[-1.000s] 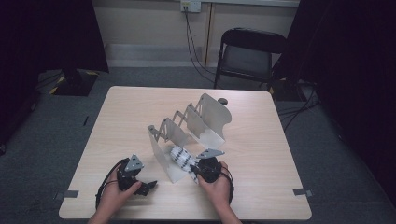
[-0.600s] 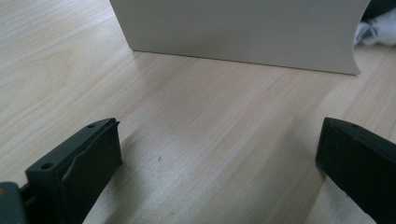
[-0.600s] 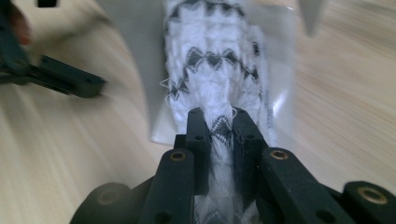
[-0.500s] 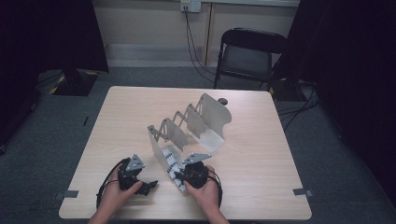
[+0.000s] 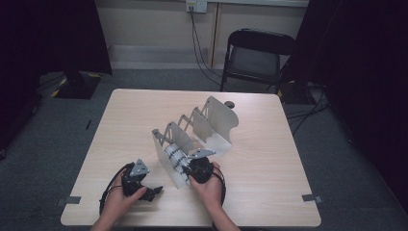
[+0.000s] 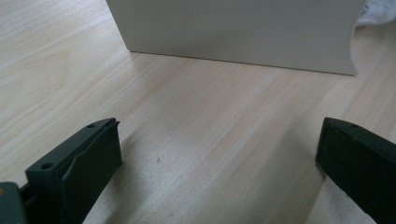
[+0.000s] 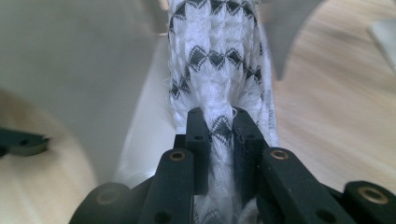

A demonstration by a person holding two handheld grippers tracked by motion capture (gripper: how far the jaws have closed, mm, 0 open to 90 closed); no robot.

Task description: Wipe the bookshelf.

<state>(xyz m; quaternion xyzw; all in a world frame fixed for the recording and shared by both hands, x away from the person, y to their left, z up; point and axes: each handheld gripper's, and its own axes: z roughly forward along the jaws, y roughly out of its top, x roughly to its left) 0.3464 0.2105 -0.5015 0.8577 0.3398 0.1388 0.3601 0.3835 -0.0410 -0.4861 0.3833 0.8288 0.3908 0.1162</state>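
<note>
In the high view, the right gripper (image 5: 188,166) pushes a folded white cloth with a black zigzag pattern (image 5: 174,157) into the nearest slot of the pale grey metal divider rack (image 5: 211,126), near the front edge of the light wooden table (image 5: 269,144); the unbraced rack may slide. In the left gripper view, the left gripper (image 6: 219,154) rests on the table with its jaws wide apart, too far off to steady the rack's front plate (image 6: 233,32). In the right gripper view, the jaws are clamped on the cloth (image 7: 219,60), whose soft folds could snag on a divider.
</note>
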